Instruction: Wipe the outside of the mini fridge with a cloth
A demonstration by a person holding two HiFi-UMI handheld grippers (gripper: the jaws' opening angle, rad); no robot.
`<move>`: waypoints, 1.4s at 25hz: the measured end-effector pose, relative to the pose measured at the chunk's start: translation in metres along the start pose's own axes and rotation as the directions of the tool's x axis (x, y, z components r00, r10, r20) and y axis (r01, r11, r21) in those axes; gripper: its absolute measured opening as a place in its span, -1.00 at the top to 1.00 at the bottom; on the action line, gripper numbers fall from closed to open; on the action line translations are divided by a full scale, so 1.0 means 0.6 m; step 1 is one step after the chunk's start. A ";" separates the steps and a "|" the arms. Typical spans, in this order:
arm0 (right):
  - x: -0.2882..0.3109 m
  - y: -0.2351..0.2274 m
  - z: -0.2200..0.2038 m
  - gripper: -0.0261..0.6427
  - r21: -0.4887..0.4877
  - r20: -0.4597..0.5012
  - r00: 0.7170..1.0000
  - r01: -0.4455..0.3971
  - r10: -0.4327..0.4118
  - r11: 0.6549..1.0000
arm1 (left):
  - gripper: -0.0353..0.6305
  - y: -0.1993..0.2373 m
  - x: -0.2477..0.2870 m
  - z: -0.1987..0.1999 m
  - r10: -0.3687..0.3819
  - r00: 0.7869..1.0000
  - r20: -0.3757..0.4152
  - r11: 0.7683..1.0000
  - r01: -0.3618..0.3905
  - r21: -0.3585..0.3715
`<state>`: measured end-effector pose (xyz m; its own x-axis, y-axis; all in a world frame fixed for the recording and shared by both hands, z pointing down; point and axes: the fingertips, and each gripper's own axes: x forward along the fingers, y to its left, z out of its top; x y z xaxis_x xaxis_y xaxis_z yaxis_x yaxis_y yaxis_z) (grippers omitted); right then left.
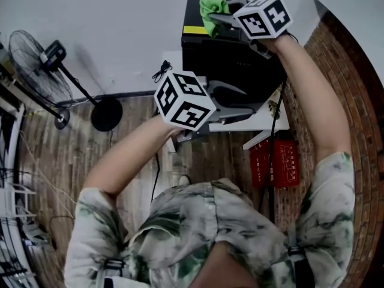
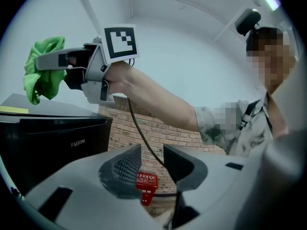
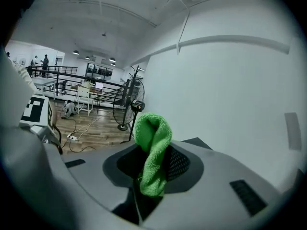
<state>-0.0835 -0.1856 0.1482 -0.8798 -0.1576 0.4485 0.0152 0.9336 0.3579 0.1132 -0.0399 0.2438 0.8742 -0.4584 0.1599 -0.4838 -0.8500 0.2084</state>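
R gripper [image 1: 219, 18] is clamped on the green cloth [image 1: 211, 9], which hangs just above the wall-side end of the black mini fridge [image 1: 231, 62] top, so the surface to wipe lies directly below it. L gripper [image 2: 152, 164], jaws apart w/ nothing between, sits lower by the fridge front, so R is nearer the top

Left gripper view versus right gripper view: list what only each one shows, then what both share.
Only the left gripper view shows the mini fridge front with its FUXIN lettering, a brick wall, a red box and the open, empty jaws of the left hand-held gripper. Only the right gripper view shows a pedestal fan, the wooden floor and railings. Both show the green cloth pinched in the right hand-held gripper, and the white wall.
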 end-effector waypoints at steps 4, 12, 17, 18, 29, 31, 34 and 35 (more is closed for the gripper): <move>0.076 -0.007 -0.005 0.59 -0.033 -0.046 0.999 -0.015 0.014 0.999 | 0.48 0.035 -0.009 -0.007 -0.012 1.000 -0.003 1.000 0.012 -0.024; 0.117 -0.048 -0.050 0.59 -0.060 -0.156 0.987 -0.040 0.030 0.997 | 0.48 0.076 0.016 0.008 -0.031 0.999 0.007 0.999 0.032 -0.039; 0.074 -0.100 -0.126 0.59 -0.046 -0.229 0.973 -0.030 0.018 0.998 | 0.48 0.096 0.053 0.021 -0.057 0.998 0.001 0.998 0.057 -0.036; 0.061 -0.112 -0.139 0.59 -0.042 -0.240 0.971 -0.023 0.012 0.999 | 0.48 0.097 0.060 0.024 -0.066 0.998 -0.003 0.997 0.066 -0.032; -0.080 -0.211 -0.259 0.59 0.008 -0.322 0.943 0.094 -0.086 0.996 | 0.48 0.103 0.116 0.045 -0.134 0.991 -0.015 0.991 0.134 -0.014; -0.097 -0.223 -0.273 0.59 0.014 -0.331 0.938 0.111 -0.100 0.994 | 0.48 0.108 0.123 0.051 -0.139 0.990 -0.014 0.990 0.138 -0.011; -0.124 -0.241 -0.299 0.59 0.022 -0.354 0.928 0.137 -0.120 0.990 | 0.48 0.112 0.134 0.058 -0.149 0.989 -0.013 0.989 0.149 -0.007; -0.133 -0.248 -0.308 0.59 0.025 -0.362 0.923 0.147 -0.128 0.989 | 0.48 0.113 0.137 0.061 -0.153 0.988 -0.014 0.988 0.153 -0.006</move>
<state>0.0722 -0.3712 0.2106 -0.6421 -0.3813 0.6650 -0.1258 0.9082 0.3992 0.1535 -0.1447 0.2359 0.9373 -0.3193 0.1394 -0.3446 -0.9087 0.2358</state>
